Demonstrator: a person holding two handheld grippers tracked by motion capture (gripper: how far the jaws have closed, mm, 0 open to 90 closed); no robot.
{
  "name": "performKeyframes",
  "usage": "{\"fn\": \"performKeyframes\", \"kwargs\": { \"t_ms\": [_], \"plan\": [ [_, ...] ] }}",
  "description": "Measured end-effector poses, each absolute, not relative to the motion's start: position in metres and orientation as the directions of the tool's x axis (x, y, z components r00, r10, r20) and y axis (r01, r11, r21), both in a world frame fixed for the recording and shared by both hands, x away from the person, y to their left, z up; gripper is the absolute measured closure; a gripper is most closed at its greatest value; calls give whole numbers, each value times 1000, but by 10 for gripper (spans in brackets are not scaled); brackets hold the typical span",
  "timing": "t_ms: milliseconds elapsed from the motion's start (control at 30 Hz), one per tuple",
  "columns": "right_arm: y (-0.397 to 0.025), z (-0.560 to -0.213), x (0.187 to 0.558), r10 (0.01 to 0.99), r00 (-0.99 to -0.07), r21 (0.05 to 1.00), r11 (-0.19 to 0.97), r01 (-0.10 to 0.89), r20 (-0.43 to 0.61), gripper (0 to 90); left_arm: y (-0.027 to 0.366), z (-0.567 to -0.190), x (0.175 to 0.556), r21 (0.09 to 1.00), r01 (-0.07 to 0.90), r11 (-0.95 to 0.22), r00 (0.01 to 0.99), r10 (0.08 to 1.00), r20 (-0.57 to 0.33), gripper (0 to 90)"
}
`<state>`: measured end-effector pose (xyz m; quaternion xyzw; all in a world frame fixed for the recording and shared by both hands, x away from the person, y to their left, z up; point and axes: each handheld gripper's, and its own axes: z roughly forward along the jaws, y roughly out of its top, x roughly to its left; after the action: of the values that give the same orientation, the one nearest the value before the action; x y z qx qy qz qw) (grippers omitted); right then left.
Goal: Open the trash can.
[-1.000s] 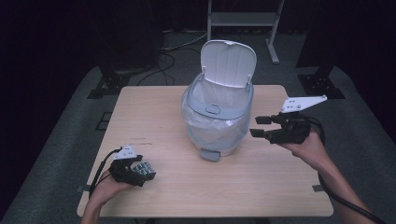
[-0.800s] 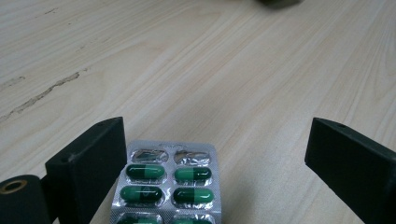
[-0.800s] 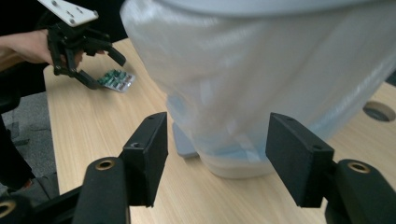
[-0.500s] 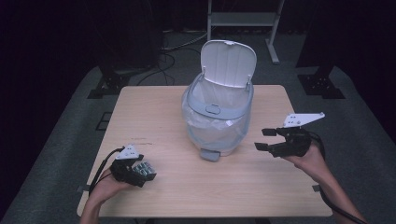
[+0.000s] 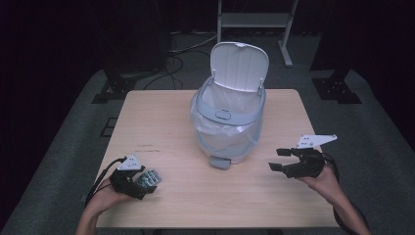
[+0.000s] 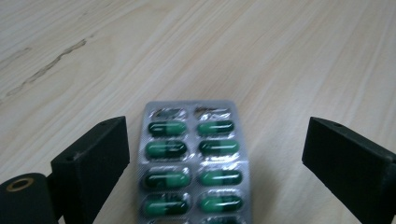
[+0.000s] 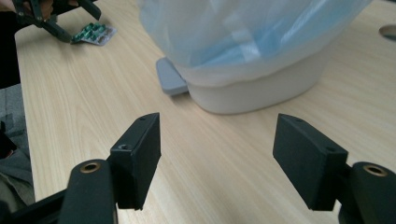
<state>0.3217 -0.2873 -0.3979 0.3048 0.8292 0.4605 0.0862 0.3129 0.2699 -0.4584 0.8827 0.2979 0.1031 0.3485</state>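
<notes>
The left gripper, jaws spread, straddles a flat silver blister pack of green capsules: light, slick, stiff; pinch its 2 long edges. The right gripper gapes empty.

we see a light wooden table with rounded corners, standing on grey carpet. near its middle, toward the far edge, sits a white pedal bin with its lid up and a pale blue liner folded over the rim; its grey pedal rests on the wood. at the near left lies a blister pack of green capsules, flat on the tabletop.
</notes>
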Motion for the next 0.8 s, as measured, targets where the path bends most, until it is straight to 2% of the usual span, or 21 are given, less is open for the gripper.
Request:
{"fn": "performKeyframes", "kwargs": {
  "t_ms": [133,233,467,533,600,800],
  "plan": [
    [-288,-407,319,583,-799,809,393,437,149,309,272,-459,314,674,463,-577,791,612,-20,65],
    [-289,-415,317,581,-799,807,392,441,154,308,274,-459,315,673,466,-575,792,610,-27,128],
    [-291,-429,312,583,-795,797,395,457,167,305,275,-462,317,671,482,-563,787,615,-49,145],
    [-292,-432,311,584,-794,797,394,457,167,304,275,-463,317,669,482,-566,785,618,-44,186],
    [-293,-434,311,582,-795,798,392,458,171,303,276,-464,318,662,492,-566,780,624,-46,186],
    [-292,-435,310,575,-803,797,405,447,159,303,275,-466,317,662,460,-592,793,609,-6,223]
  ]
}}
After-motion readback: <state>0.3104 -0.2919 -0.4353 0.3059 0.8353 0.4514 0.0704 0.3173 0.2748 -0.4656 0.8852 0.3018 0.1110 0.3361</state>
